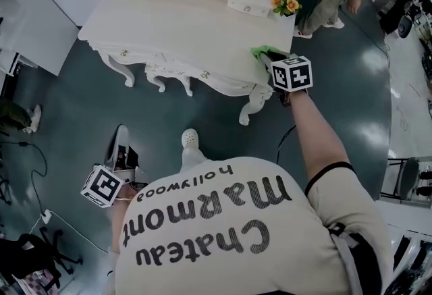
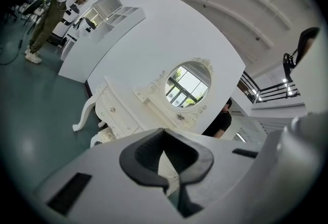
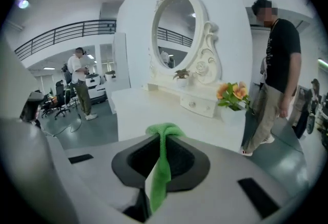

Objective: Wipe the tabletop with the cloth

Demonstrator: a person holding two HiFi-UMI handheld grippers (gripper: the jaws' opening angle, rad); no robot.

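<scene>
Right gripper (image 1: 273, 61) is extended over the front right corner of the ornate white bench (image 1: 182, 17). Its jaws are closed on a green cloth (image 3: 163, 131), which is pinched edge-on between the pads and bunches out past the tips. In the head view the cloth lies at the edge of the bench top beside that corner; whether it presses on the surface cannot be confirmed. Left gripper (image 1: 122, 145) hangs low at the person's left side, above the dark teal floor (image 1: 67, 104) and well apart from the bench. Its jaws are together with nothing between them. An oval mirror (image 3: 174, 33) stands at the back of the bench, with a small potted plant (image 3: 180, 75) at its base. A bunch of orange flowers (image 1: 286, 3) sits at the far right edge of the top, beyond the cloth. A bystander in a black top and khaki trousers (image 3: 279, 64) stands on the floor just past the right end of the bench. One white shoe (image 1: 191, 139) of the gripper holder shows near the bench's front legs.
</scene>
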